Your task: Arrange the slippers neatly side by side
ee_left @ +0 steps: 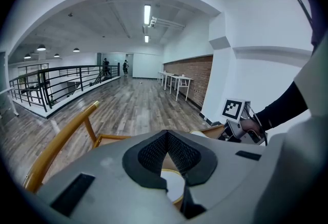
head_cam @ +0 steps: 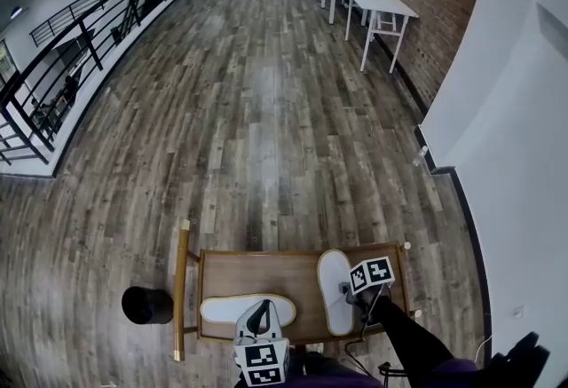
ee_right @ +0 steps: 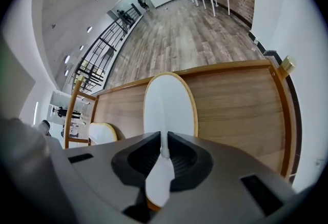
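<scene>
Two white slippers with tan rims lie on a low wooden table (head_cam: 284, 266). The right slipper (head_cam: 335, 289) points away from me; my right gripper (head_cam: 348, 293) is shut on a thin white flap at its near end (ee_right: 164, 151). That slipper's sole (ee_right: 169, 102) stretches ahead of the jaws. The left slipper (head_cam: 232, 307) lies crosswise, and shows at the left of the right gripper view (ee_right: 101, 133). My left gripper (head_cam: 259, 317) hovers over its right end. Its jaws (ee_left: 165, 138) meet at the tips with nothing pinched; a bit of slipper shows beneath them.
A black round object (head_cam: 147, 304) stands on the floor left of the table. A yellow wooden rail (ee_left: 61, 141) edges the table's left side. White tables (head_cam: 377, 4) line the brick wall at far right. A black railing (head_cam: 80, 40) runs along the left.
</scene>
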{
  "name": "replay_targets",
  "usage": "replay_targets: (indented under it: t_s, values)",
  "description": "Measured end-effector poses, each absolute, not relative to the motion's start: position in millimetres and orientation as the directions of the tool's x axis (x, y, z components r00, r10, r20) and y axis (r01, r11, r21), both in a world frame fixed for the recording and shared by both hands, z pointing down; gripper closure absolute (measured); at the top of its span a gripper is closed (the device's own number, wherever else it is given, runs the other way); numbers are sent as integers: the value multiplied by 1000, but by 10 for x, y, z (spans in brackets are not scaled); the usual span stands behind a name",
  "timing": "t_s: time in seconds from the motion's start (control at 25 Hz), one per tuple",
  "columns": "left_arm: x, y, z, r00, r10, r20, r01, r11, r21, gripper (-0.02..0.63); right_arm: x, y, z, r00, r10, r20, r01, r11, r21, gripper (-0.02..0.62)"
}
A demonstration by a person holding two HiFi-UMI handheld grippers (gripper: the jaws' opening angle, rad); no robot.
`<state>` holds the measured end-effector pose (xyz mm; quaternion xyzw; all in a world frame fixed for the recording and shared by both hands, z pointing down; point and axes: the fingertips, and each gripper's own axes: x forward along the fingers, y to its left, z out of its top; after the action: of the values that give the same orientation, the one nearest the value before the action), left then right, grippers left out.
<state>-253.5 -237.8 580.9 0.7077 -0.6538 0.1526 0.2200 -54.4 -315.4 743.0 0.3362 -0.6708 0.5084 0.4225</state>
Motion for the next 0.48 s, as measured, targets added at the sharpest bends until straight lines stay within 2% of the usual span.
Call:
replay_targets:
  t_s: [0.28,0.48]
  values:
    - [-2534,-2410,5828,99,-857,505,-992,-47,116,604,-613,-3144,7315,-427,-34,904,-862,319,-395,537]
    - [-2622,-2401,5884,84,-863,498,-993,-30,114,604,-562,-3142,7182,-432,-70,899,-853,357,-382,534]
